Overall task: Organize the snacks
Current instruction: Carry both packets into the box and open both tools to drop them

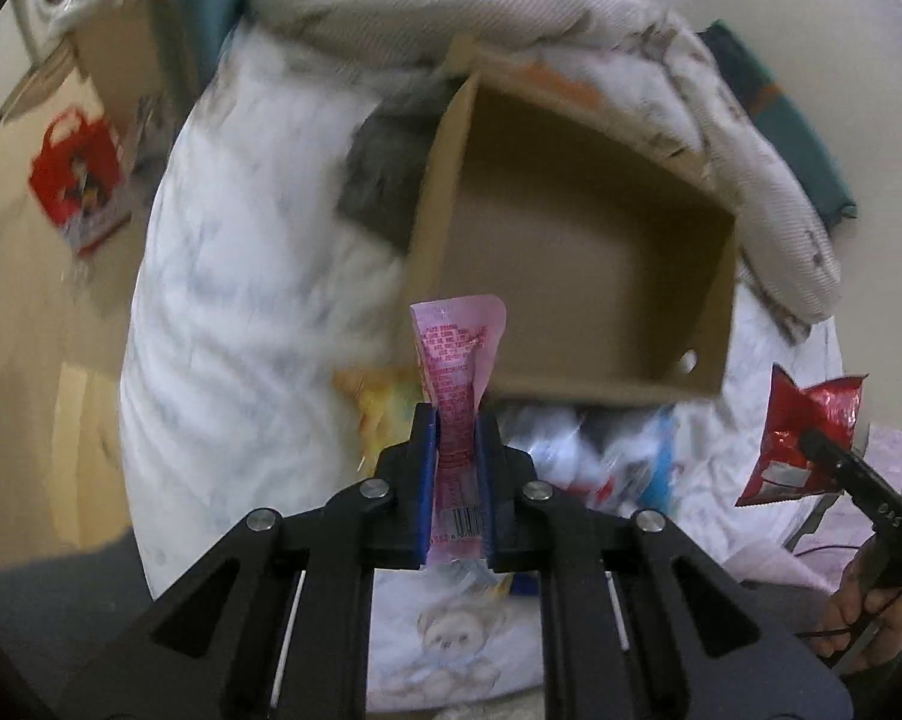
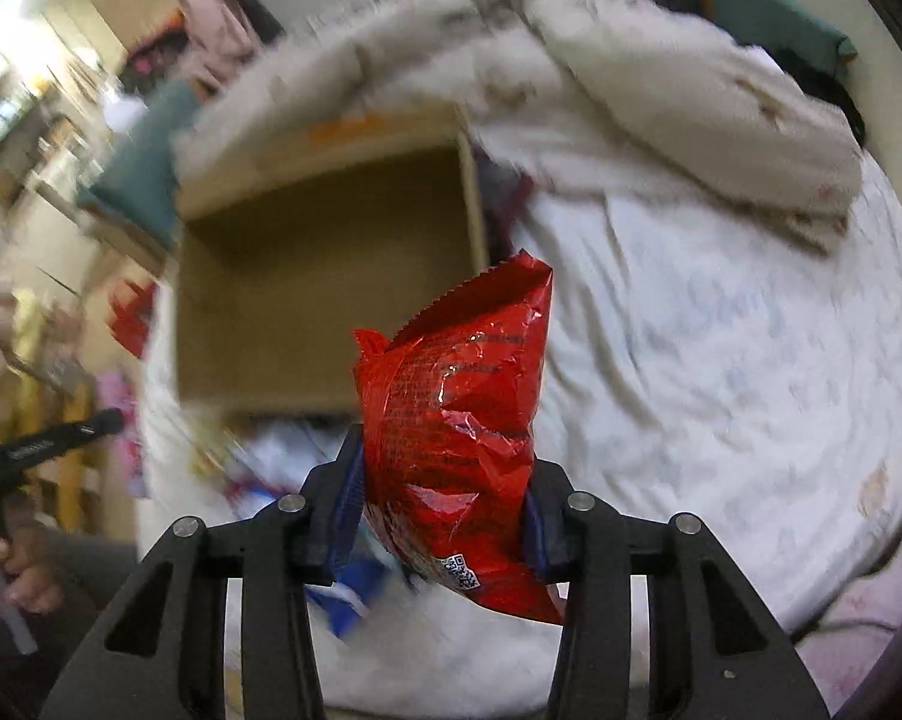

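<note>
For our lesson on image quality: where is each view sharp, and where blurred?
Left wrist view: pink packet in the left hand-held gripper sharp, cardboard box and bedding smeared. Right wrist view: red bag in the right hand-held gripper crisp, background motion-blurred, edges fisheye-bent.

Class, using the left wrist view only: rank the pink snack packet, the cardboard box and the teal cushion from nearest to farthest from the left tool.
1. Pink snack packet: clamped in the left tool.
2. Cardboard box: just beyond, open, on the bed.
3. Teal cushion: farthest, upper right, behind the rumpled blanket.
</note>
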### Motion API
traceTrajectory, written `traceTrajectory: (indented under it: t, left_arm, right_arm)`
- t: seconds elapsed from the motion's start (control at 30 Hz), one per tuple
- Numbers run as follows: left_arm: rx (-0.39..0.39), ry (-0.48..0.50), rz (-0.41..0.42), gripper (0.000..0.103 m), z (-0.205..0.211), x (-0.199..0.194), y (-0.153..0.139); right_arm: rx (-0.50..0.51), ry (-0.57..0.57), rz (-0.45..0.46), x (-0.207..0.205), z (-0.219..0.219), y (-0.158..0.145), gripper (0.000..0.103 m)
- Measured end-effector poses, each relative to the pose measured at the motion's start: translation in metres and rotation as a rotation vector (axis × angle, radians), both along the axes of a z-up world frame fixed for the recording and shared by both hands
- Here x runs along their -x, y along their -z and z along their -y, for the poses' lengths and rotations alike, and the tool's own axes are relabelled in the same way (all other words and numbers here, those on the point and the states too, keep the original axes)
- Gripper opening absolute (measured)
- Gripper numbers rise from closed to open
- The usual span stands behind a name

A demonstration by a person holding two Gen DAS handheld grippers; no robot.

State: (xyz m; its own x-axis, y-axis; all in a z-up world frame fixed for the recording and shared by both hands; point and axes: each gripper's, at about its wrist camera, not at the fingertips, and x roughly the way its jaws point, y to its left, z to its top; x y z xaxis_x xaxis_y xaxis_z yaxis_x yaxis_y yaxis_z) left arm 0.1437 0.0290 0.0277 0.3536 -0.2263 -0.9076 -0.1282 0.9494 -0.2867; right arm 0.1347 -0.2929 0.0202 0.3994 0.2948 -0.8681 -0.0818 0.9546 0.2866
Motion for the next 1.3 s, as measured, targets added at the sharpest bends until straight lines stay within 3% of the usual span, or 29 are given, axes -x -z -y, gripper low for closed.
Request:
traceTrajectory:
  t: [0.17, 0.47, 0.57, 0.7, 1.0, 1.2, 1.27, 1.3]
  left_arm:
    - [-0.041, 0.059, 0.031, 0.01, 0.026, -0.039, 0.001]
    - [-0.156, 0.148, 0.046, 0.01, 0.069, -0.091, 0.043]
    - [-0.178, 0.172, 0.042, 0.011, 0.079, -0.102, 0.056]
    - [-0.231, 0.197, 0.056, 0.011, 0.086, -0.11, 0.07]
    - [-0.273, 0.22, 0.071, 0.019, 0.09, -0.114, 0.084]
    - [-0.303, 0.245, 0.099, 0.037, 0.098, -0.109, 0.08]
    - [-0.307, 0.249, 0.106, 0.052, 0.099, -0.107, 0.077]
    - [-0.308, 0.244, 0.111, 0.055, 0.099, -0.106, 0.076]
  right_arm:
    - [-0.072, -0.027, 0.05, -0.034, -0.02, 0.0, 0.045]
    - [-0.141, -0.041, 0.021, -0.092, -0.054, 0.053, 0.045]
    - [-0.175, -0.031, 0.051, -0.1, -0.058, 0.067, 0.045]
    - [-0.151, -0.041, 0.053, -0.099, -0.064, 0.079, 0.046]
    - [-0.108, -0.083, 0.036, -0.099, -0.076, 0.093, 0.046]
    - [-0.129, -0.076, 0.016, -0.101, -0.077, 0.097, 0.048]
    - [-0.121, -0.076, 0.016, -0.101, -0.077, 0.097, 0.049]
    - [-0.12, -0.077, 0.018, -0.101, -0.076, 0.097, 0.05]
